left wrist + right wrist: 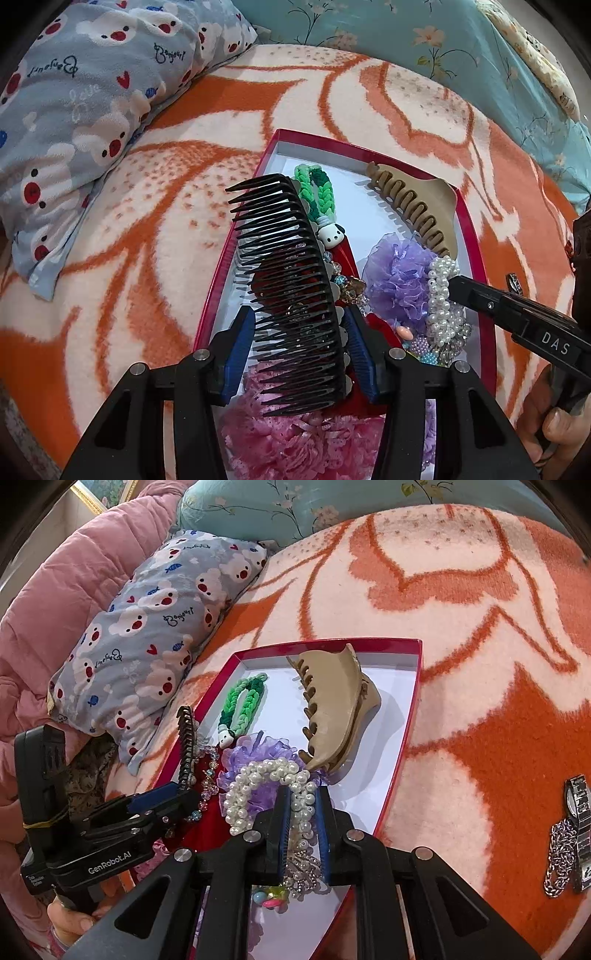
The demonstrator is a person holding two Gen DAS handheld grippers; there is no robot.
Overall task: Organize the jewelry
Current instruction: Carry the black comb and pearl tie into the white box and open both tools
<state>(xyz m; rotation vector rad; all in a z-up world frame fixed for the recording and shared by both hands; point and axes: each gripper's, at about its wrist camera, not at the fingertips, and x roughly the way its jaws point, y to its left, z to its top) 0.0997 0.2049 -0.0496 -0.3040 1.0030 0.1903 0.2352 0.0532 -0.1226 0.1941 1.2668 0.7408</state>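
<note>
the black comb (291, 295) is sitting clamped across its width in the left gripper (299, 350), teeth fanning out, hanging over the near-left part of the red box (469, 221). the pearl scrunchie (266, 779) is being pinched by the right gripper (299, 834), its jaws narrow on the beaded loop, low over the purple scrunchie (258, 753) in the middle of the box.

both pieces are hovering in a crowded spot. if the comb is let go here, its teeth are likely snagging the pink scrunchie (295, 439) or the beaded pieces (347, 284) under it. the pearls are looking loosely caught, so the loop may be slipping or dragging the purple frill along. the two grippers are working close together and could be bumping. the tan claw clip (332, 716) and green braided tie (243, 701) are lying clear at the far end. a watch (580, 819) is lying outside on the blanket (461, 664), easy to overlook.
</note>
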